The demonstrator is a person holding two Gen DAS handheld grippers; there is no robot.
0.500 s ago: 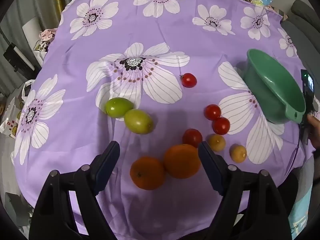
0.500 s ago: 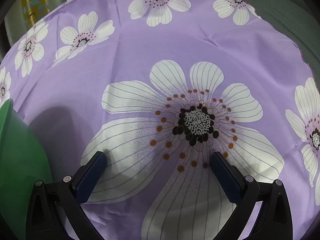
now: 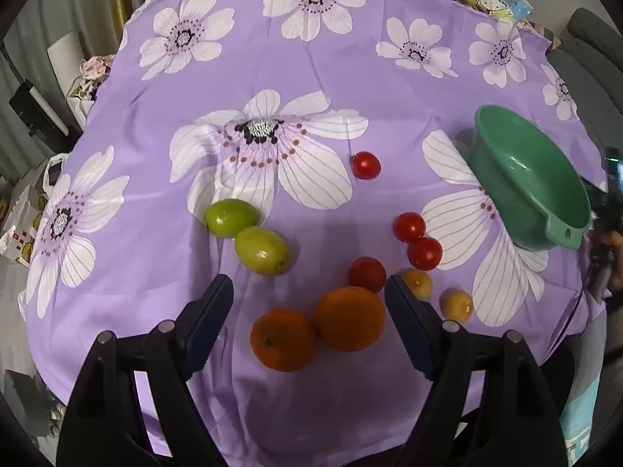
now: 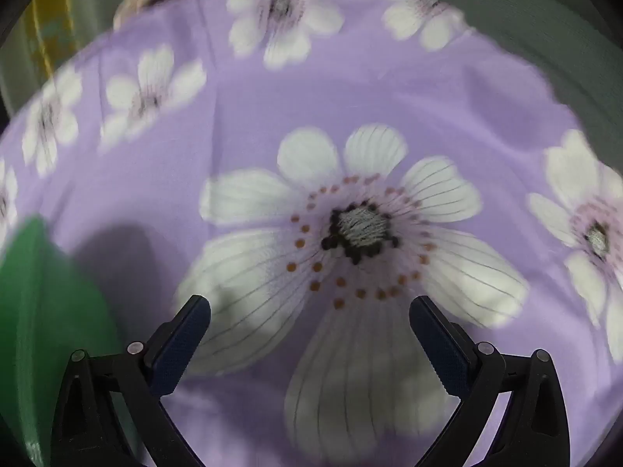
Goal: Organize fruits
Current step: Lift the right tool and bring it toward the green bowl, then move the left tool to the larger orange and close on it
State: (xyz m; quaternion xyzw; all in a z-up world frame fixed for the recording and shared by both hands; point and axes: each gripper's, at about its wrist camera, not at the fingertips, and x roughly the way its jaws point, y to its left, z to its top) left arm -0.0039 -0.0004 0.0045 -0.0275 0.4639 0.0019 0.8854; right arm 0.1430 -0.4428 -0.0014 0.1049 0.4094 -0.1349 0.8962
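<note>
In the left wrist view, fruit lies loose on a purple flowered cloth [image 3: 311,78]. Two oranges [image 3: 348,318] touch each other just ahead of my open left gripper [image 3: 309,284], nothing between its fingers. Two green fruits [image 3: 262,250] sit to the left. Several red tomatoes [image 3: 409,227] and two small yellow fruits [image 3: 456,305] lie to the right. An empty green bowl [image 3: 545,179] stands at the right. My right gripper [image 4: 309,303] is open above bare cloth [image 4: 350,97], with the green bowl's edge [image 4: 46,303] at its left; that view is blurred.
The table's edge curves close around the fruit. Bags and clutter [image 3: 27,218] stand off the left side. A soft toy and clothes [image 3: 494,0] lie beyond the far edge. A person's hand with the other gripper [image 3: 607,241] shows at the right rim. A grey-green cushion [image 4: 525,19] lies far right.
The right wrist view has shifted and blurred: the big flower now sits a little higher and further right between the fingers. The left gripper and the fruit have hardly moved.
</note>
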